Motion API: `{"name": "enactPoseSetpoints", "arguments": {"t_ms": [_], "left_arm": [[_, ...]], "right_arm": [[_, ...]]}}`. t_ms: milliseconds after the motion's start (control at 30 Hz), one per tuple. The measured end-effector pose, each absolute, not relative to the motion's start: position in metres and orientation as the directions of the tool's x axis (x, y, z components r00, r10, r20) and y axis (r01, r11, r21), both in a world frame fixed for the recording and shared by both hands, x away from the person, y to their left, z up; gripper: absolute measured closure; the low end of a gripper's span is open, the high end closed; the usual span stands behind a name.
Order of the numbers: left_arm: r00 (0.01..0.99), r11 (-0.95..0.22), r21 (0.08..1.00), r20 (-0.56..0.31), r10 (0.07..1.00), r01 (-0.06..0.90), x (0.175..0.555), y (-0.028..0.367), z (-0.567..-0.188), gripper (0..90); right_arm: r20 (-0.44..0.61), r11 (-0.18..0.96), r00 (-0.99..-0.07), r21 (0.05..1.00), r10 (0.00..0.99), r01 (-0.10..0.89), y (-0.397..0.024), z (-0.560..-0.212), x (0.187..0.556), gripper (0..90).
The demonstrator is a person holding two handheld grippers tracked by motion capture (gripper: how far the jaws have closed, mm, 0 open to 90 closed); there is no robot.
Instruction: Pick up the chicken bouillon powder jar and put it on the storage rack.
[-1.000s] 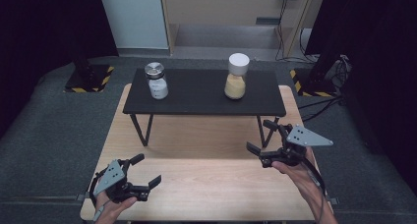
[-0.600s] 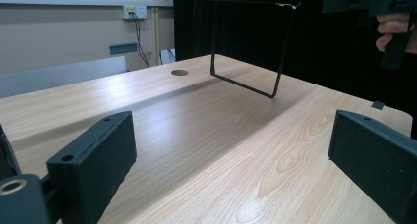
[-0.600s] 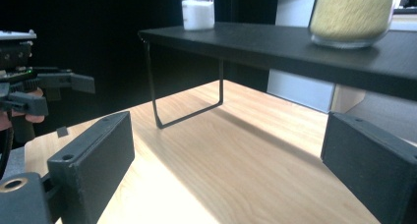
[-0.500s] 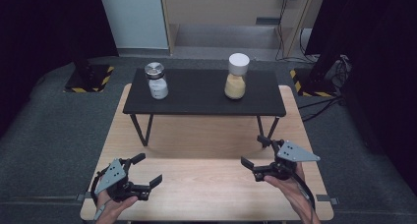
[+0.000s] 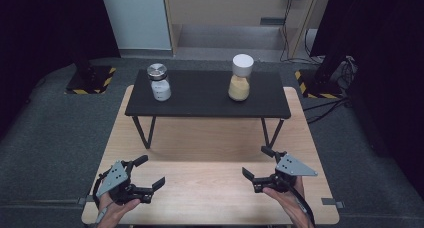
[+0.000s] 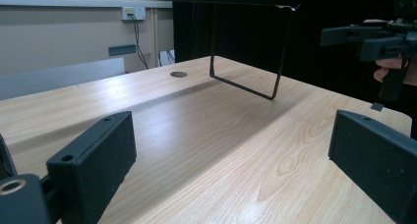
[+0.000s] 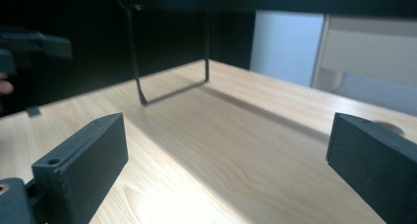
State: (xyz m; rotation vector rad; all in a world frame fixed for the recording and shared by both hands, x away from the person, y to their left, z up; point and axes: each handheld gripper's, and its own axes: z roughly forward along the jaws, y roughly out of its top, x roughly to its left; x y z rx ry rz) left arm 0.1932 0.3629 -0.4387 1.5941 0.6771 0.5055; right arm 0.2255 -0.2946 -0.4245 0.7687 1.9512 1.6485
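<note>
My left gripper (image 5: 151,172) rests low over the near left of the wooden table (image 5: 200,148), jaws wide apart and nothing between them. My right gripper (image 5: 257,163) hovers over the near right, also open and empty. On the black raised shelf (image 5: 210,95) stand a small white jar with a metal lid (image 5: 159,82) at the left and a white-capped jar of yellowish powder (image 5: 240,78) at the right. In the left gripper view my open gripper (image 6: 231,155) faces across the tabletop, with the right gripper (image 6: 369,35) held by a hand at the upper right. The right gripper view has its open gripper (image 7: 226,160) over bare wood.
The black shelf stands on thin wire legs (image 5: 142,130) over the far half of the table. A round cable hole (image 6: 178,74) lies in the tabletop. Grey carpet surrounds the table; stands with yellow-black striped bases (image 5: 90,80) sit at both back corners.
My right gripper has come down and toward the near edge, swinging slightly left. The left gripper has stayed where it was.
</note>
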Motion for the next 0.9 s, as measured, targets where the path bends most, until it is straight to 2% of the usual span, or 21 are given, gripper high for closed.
{"name": "enactPoseSetpoints", "arguments": {"t_ms": [433, 900], "left_arm": [[0.719, -0.039, 0.991, -0.065, 0.692, 0.128, 0.191, 0.366, -0.439, 2.6], [0.668, -0.01, 0.994, -0.068, 0.741, 0.112, 0.186, 0.372, -0.439, 2.7]], "right_arm": [[0.025, 0.113, -0.704, 0.982, 0.71, 0.149, -0.294, -0.436, 0.213, 1.2], [0.062, 0.03, -0.598, 0.989, 0.799, 0.144, -0.313, -0.443, 0.197, 1.2]]}}
